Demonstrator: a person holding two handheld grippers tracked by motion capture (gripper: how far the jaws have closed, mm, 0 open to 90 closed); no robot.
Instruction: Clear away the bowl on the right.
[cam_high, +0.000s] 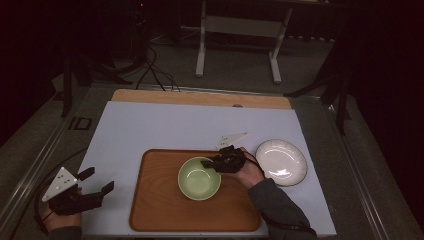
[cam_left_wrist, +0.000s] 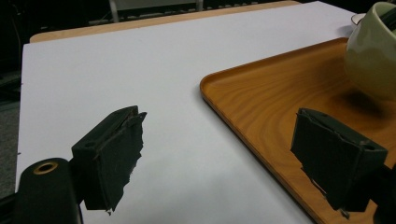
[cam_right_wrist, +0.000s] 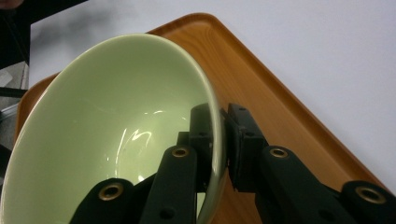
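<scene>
**Bowl pinched at its right rim, over the tray**

My right gripper (cam_high: 212, 162) is clamped on the green bowl (cam_high: 199, 178), one jaw inside the wall and one outside, squeezed down on the rim's right edge; the right gripper view shows the thin rim caught tight between the pads (cam_right_wrist: 205, 135). The bowl sits over the middle of the wooden tray (cam_high: 155, 210), and from the left gripper view it looks tipped, with a shadow under it, so I judge it lifted or just touching. My hand comes in from the right, so the bowl's whole weight hangs left of my grip. The white plate (cam_high: 281, 161) lies off the tray, just right of that hand. My left gripper (cam_high: 95, 187) rests at the near left, off the tray, jaws spread wide and holding nothing. The right hand is the nearer by far; any move turns on that one-sided pinch staying firm.
</scene>
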